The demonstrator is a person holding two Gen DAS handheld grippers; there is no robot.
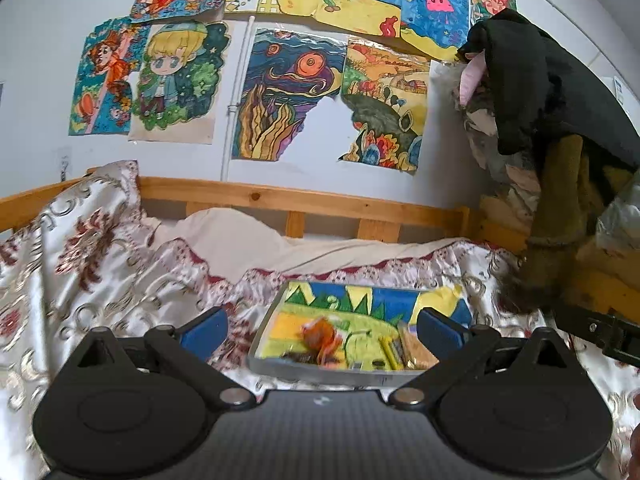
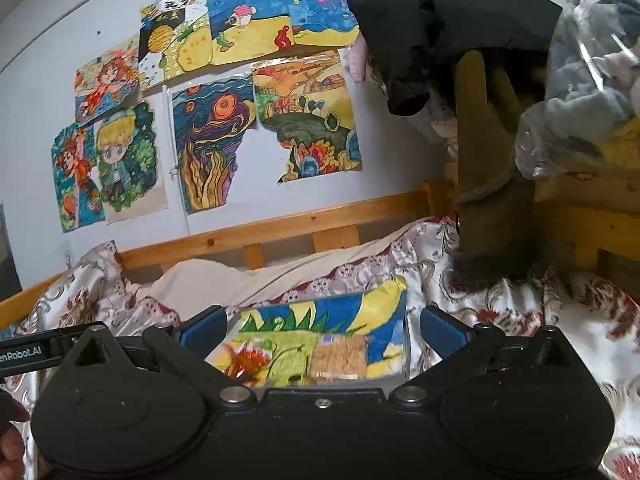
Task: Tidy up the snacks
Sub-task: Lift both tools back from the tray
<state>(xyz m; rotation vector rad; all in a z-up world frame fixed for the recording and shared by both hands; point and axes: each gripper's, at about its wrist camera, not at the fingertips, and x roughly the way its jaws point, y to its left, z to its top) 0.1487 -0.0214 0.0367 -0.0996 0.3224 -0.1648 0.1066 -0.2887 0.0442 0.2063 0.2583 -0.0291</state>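
The left wrist view is showing the tray with its grey front rim lying on the patterned cover, and at 3 o'clock the black arm of the right gripper is reaching in. The right wrist view is hiding that rim behind its own body; at 9 o'clock it is showing the left gripper as a black bar with white lettering, and at 2 o'clock a clear bag of cloth that the other view is catching only at its edge.

In the left wrist view the left gripper is standing wide with nothing between its blue pads. The tray is lying between and just beyond the pads, toward 12 o'clock. Inside it, an orange snack is sitting near the centre, blurred, and a tan snack is lying at 3 o'clock of it, just beside the right pad.

In the right wrist view the right gripper is also standing wide and holding nothing. The tray is filling the gap between its pads; the orange snack is lying toward the left pad, at 9 o'clock of the tan snack.
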